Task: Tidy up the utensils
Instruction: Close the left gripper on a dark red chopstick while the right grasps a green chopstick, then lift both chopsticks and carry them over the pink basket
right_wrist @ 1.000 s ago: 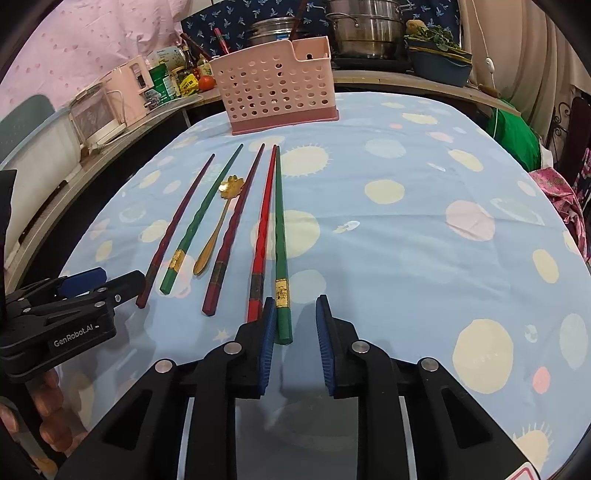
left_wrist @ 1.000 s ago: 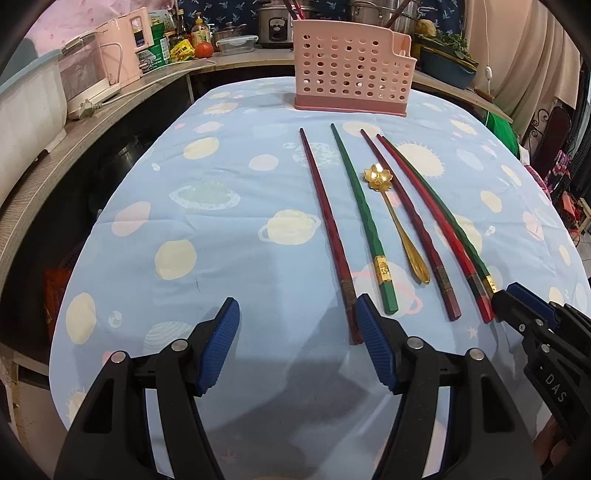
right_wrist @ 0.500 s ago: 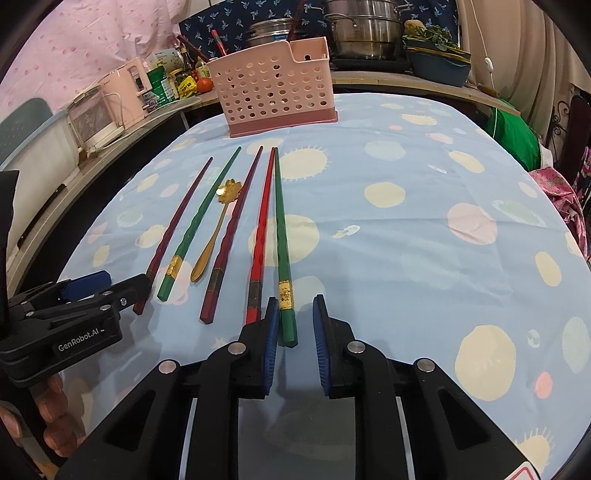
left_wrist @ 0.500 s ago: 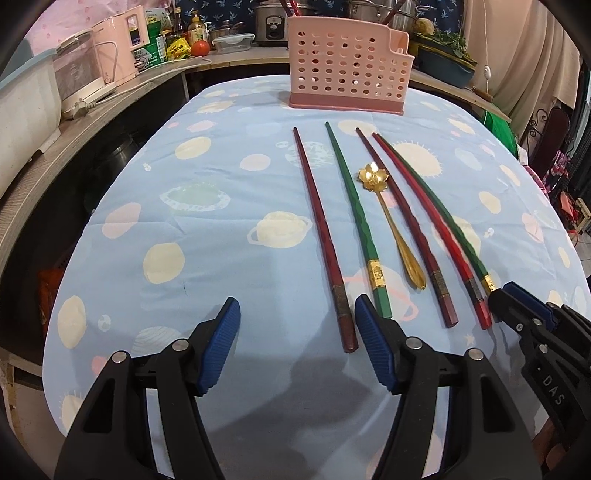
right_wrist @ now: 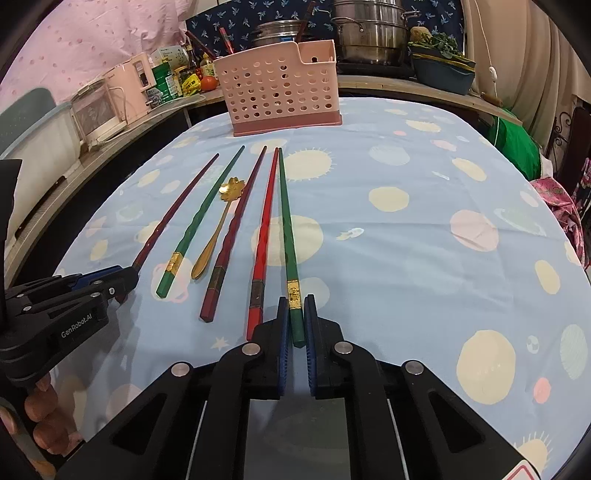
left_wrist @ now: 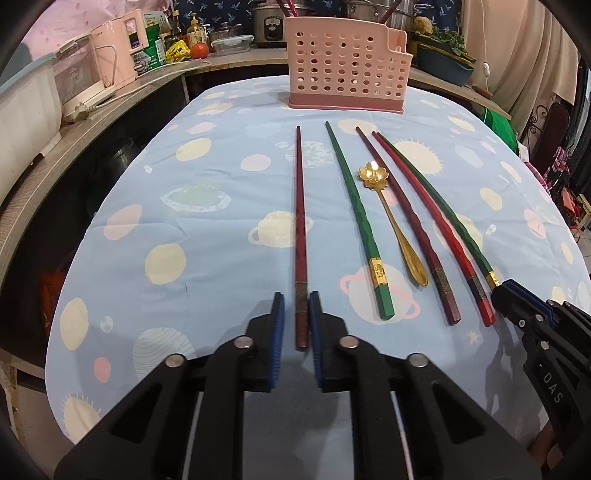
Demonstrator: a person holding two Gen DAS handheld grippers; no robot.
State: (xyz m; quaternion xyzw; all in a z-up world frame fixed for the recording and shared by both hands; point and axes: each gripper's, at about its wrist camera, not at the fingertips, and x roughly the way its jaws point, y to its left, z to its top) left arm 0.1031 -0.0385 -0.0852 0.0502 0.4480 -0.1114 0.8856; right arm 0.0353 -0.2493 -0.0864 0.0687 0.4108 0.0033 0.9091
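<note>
Several chopsticks and a gold spoon [left_wrist: 391, 218] lie side by side on the blue tablecloth, pointing toward a pink perforated utensil holder [left_wrist: 347, 70] at the far edge. My left gripper [left_wrist: 296, 308] has its jaws closed around the near end of the leftmost dark red chopstick [left_wrist: 300, 221], which lies on the cloth. My right gripper [right_wrist: 295, 314] has its jaws closed around the near end of the rightmost green chopstick [right_wrist: 286, 229], also on the cloth. Between them lie a green chopstick [left_wrist: 360, 218], a dark red one [left_wrist: 410, 225] and a bright red one [right_wrist: 264, 236].
The table [right_wrist: 424, 229] has a blue cloth with planet prints. A counter on the left holds a pink kettle [left_wrist: 114, 51], bottles and a tomato. Pots [right_wrist: 369, 33] and a bowl of greens stand behind the holder. The table's edges drop off on both sides.
My left gripper has moved right and closed from wide open onto the dark red chopstick's end. My right gripper has moved forward and narrowed around the green chopstick's end.
</note>
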